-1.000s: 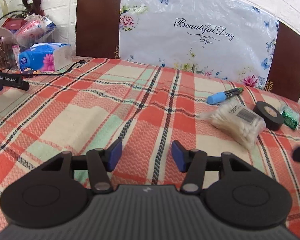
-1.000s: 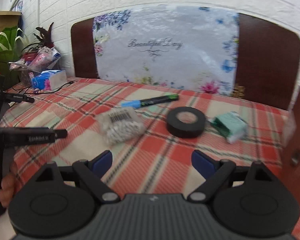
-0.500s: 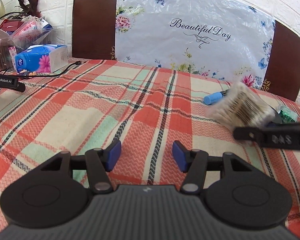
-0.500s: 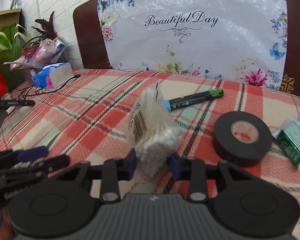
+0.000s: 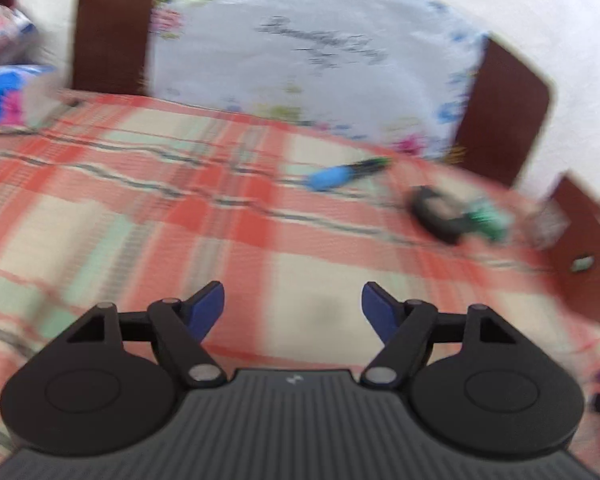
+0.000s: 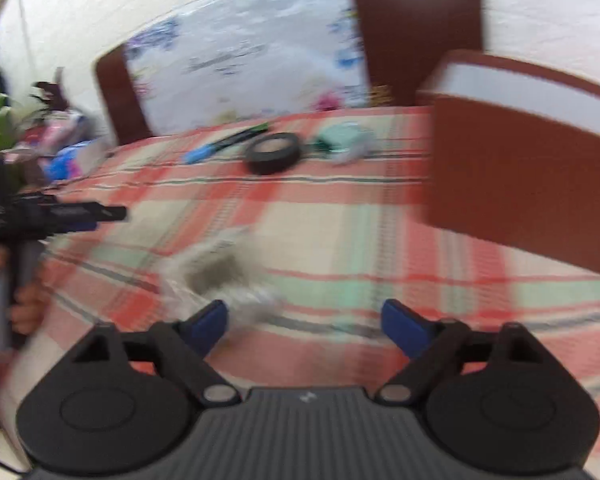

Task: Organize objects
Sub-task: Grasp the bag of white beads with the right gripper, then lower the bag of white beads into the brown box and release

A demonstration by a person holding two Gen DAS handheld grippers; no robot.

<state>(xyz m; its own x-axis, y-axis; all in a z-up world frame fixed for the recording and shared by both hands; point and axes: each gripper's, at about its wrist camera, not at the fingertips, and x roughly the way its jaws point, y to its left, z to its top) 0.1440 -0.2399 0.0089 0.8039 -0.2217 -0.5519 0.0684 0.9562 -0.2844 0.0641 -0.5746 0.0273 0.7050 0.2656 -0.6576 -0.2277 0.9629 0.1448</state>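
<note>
Lying on the red, cream and green plaid tabletop [image 6: 340, 216], the clear plastic bag of white cotton swabs [image 6: 220, 276] sits just ahead of the right gripper [image 6: 305, 320], nearer its left blue pad than its right. Motion blur smears the bag, so its long axis and the way it points cannot be told with any certainty. The right gripper's jaws stand wide apart and grip nothing; the bag lies outside them, and whether it touches the left pad cannot be told.

Farther back, near the flowered white plastic sheet [image 6: 244, 56] draped over the dark brown chair back [image 6: 416, 28], the black marker with a blue cap [image 6: 224, 146] lies with its long axis running diagonally, blue cap toward the near left and green end toward the far right. Just right of it rests the black roll of tape [image 6: 274, 152], lying flat, and beside that the small green packet [image 6: 342, 138]. A brown box wall with a white rim [image 6: 520, 168] stands at the right.

In the left wrist view the left gripper [image 5: 293, 308] hovers over bare cloth, its jaws spread wide with nothing between them. The marker [image 5: 346, 172], tape roll [image 5: 436, 212] and green packet [image 5: 486, 220] lie well ahead of it to the right, all blurred.
</note>
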